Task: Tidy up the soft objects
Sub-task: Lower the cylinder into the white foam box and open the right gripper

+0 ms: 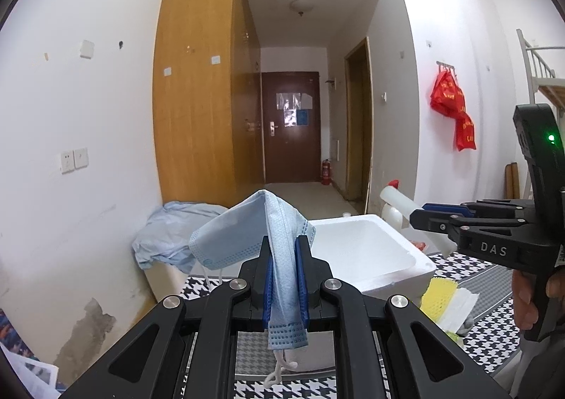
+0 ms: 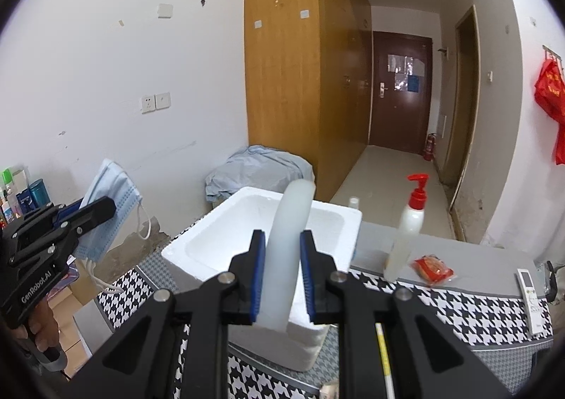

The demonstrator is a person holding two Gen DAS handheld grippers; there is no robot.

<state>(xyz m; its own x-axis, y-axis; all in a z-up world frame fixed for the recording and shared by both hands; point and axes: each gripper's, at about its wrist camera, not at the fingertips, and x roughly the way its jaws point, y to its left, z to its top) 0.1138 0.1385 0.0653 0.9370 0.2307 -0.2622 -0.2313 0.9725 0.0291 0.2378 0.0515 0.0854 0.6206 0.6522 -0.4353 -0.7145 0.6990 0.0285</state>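
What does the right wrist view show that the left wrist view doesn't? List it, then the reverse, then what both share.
Only the right wrist view: the whole pump bottle with its red top, a red snack packet, a white remote control, and toiletry bottles at the far left.

Only the left wrist view: a yellow mesh cloth with white tissue beside it, and a loft-bed ladder.

Both: the white foam box, the left gripper shut on a blue face mask, the right gripper shut on a translucent soft tube, the houndstooth tablecloth, the wardrobe, the door, the red bags.
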